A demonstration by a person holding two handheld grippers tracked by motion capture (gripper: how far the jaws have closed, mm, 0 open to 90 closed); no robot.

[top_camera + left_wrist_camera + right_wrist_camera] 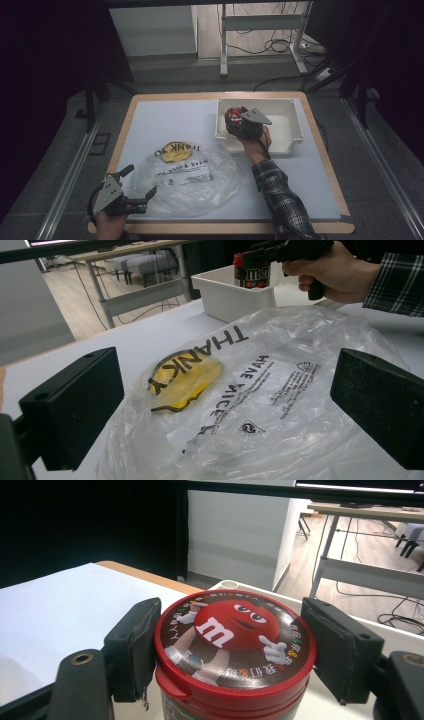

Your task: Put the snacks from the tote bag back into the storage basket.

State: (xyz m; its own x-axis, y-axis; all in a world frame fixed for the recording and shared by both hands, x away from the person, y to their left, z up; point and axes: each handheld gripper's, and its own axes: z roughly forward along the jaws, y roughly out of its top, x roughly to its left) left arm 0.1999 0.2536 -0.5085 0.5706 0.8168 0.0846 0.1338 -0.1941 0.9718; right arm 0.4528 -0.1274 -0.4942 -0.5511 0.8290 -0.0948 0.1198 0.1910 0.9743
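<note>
Lower left of the high view, our left gripper point(134, 188) sat spread wide at the edge of the clear plastic bag point(190, 175), gripping nothing. Centre frame, the bag lay flat on the white mat point(165, 120). Upper right, our right gripper point(235, 118) pinched the red-lidded candy jar point(235, 650) over the white bin point(285, 125).
</note>
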